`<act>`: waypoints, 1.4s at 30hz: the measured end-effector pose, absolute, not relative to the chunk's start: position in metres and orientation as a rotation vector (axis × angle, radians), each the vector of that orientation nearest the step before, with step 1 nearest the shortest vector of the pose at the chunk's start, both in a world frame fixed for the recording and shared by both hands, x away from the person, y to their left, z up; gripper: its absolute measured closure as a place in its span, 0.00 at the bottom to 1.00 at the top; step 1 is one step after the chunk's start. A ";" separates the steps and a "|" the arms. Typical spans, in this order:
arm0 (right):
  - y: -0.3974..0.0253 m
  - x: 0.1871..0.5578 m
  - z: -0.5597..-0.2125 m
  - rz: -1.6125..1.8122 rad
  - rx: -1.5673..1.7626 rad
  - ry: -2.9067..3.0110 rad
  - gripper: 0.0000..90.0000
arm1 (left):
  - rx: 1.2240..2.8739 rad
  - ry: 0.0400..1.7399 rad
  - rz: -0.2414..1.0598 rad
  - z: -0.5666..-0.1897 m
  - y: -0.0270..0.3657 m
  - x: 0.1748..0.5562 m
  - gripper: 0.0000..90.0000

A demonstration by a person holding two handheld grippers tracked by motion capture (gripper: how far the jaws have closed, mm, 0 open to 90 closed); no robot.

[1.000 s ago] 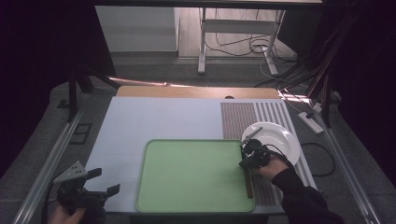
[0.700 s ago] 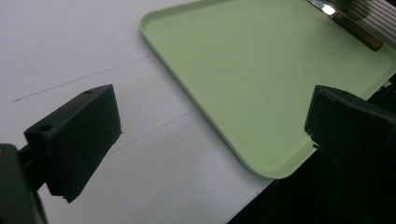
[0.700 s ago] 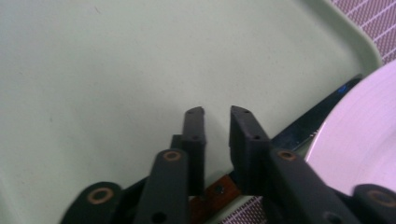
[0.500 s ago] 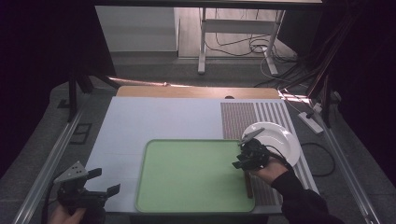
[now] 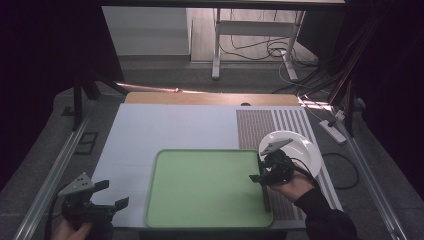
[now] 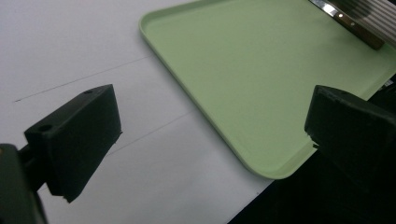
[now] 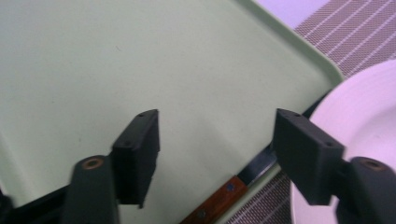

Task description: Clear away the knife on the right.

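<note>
Knife (image 7: 219,198) — wooden handle, laid along the green tray's (image 5: 210,190) right edge, beside the white plate (image 5: 300,150). Right gripper (image 7: 215,154) is held directly above it, jaws apart; left gripper (image 5: 107,195) is held well apart — also open.

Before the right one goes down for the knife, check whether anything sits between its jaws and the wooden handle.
Nothing visible blocks it. The right hand-held gripper hovers open over the green tray, and the knife lies just below by the tray's edge, handle bare. The white plate sits close beside, so one jaw may brush its rim.
</note>
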State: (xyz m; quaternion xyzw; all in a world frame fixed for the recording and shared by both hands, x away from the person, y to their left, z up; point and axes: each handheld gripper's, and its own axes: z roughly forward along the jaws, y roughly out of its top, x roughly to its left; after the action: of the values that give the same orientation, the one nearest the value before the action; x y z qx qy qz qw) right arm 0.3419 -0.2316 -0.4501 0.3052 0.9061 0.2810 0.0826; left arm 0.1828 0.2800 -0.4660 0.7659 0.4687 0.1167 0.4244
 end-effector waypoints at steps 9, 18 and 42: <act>-0.243 0.334 -0.448 0.841 0.959 2.634 0.17 | 1.914 1.172 0.292 -0.466 0.280 0.182 0.04; -0.251 0.328 -0.451 0.859 1.025 2.633 0.10 | 1.917 1.171 0.293 -0.466 0.280 0.183 0.04; -0.286 0.304 -0.447 0.924 1.090 2.497 0.00 | 1.911 1.172 0.291 -0.466 0.281 0.182 0.04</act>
State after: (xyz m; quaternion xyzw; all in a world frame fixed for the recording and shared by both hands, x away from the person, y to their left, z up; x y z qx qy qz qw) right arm 0.3042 -0.2864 -0.4473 0.3756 0.8603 0.3183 0.1321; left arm 0.1821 0.2808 -0.4662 0.7648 0.4688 0.1165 0.4263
